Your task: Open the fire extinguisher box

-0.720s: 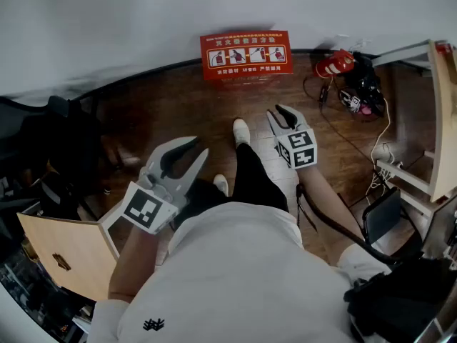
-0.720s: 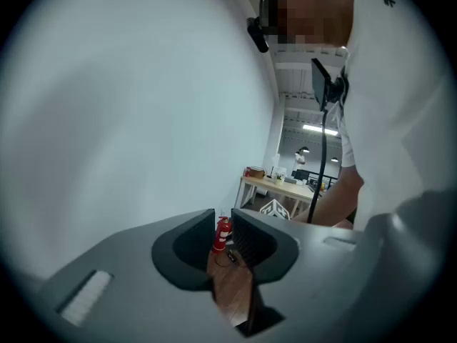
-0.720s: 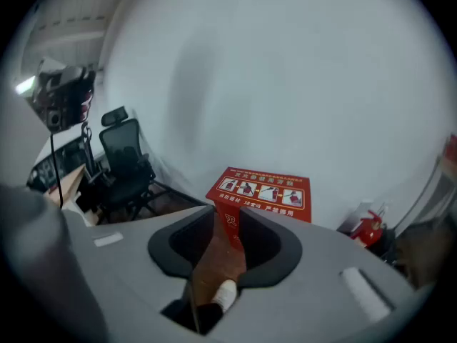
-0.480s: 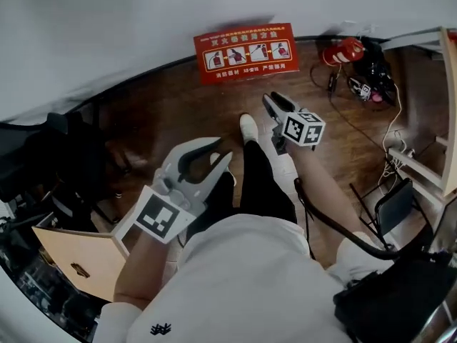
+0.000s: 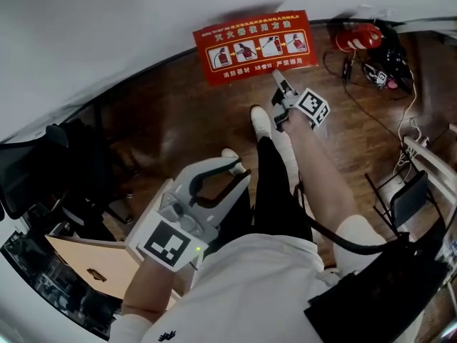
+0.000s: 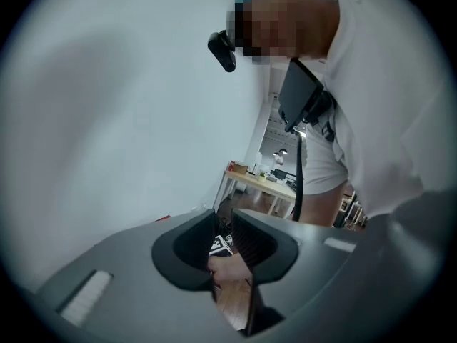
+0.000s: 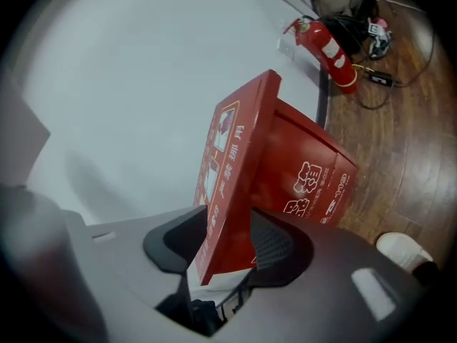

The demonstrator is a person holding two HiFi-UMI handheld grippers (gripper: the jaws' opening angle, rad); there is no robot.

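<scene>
**Red box at the wall - lid lip between spread jaws**
The box (image 5: 253, 45) is set on the floor (image 5: 178, 113) against the wall (image 5: 107, 34). Its lid (image 7: 228, 184) is judged a thin, stiff, light sheet, best taken at the front edge. That edge is straddled by the right gripper (image 5: 280, 86), whose pads are not seen pressing. The left gripper (image 5: 232, 174) is held near the body - jaws apart, empty.

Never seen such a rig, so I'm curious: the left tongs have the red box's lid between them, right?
Not the left: the right tongs have the lid of the red box between them, as the right gripper view shows.
</scene>
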